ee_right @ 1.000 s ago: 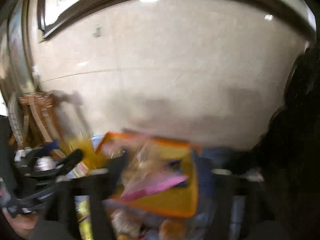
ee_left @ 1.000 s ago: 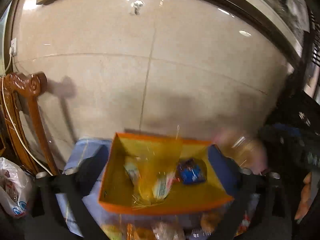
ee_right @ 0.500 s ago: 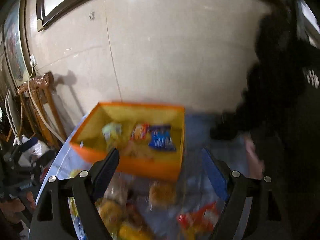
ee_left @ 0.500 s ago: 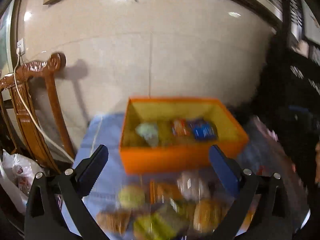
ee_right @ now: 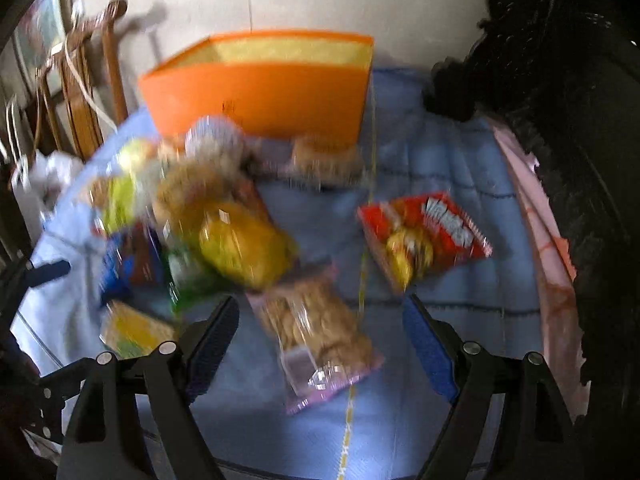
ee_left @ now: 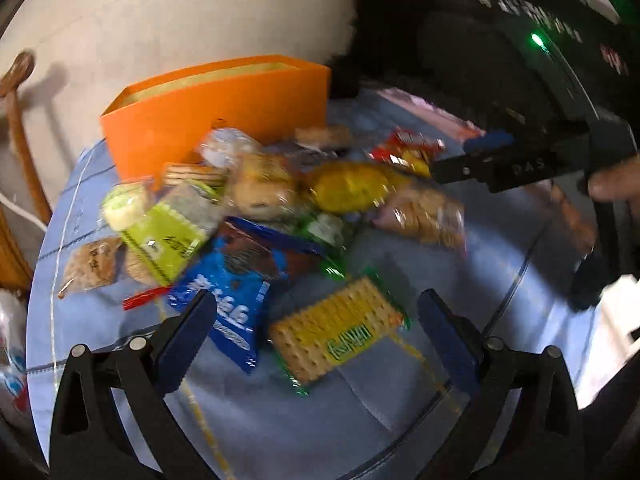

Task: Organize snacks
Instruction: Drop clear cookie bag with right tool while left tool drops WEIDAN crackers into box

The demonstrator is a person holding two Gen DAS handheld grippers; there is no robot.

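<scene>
- Right now both grippers hang over the pile with nothing in them: the left gripper [ee_left: 312, 332] has its jaws spread wide above the yellow cracker pack [ee_left: 340, 334], and the right gripper [ee_right: 320, 334] is just as wide above the clear bag of biscuits [ee_right: 320, 332].
- Snacks lie loose on the blue cloth [ee_left: 380, 412] in front of the orange box [ee_left: 216, 112], which stands at the far edge against the wall; from these angles I cannot see what is in it.
- Packets overlap heavily — the blue packet [ee_left: 228, 300] lies just beside the cracker pack, with part of it under other wrappers, and the yellow bag [ee_right: 244, 246] rests on several others.
- Risk, as I judge it: closing on the cracker pack could also pinch the blue packet's edge, so two things come up and one drops short of the box.
- Crackers and biscuits would likely break under a hard squeeze; the glossy wrappers may also slip out of the pads.
- Both views are blurred, so a jaw could land off target or snag the cloth and drag the pile.
- With the two grippers near each other, they could bump — the red packet [ee_right: 424, 236], lying apart, looks the safer pick.
</scene>
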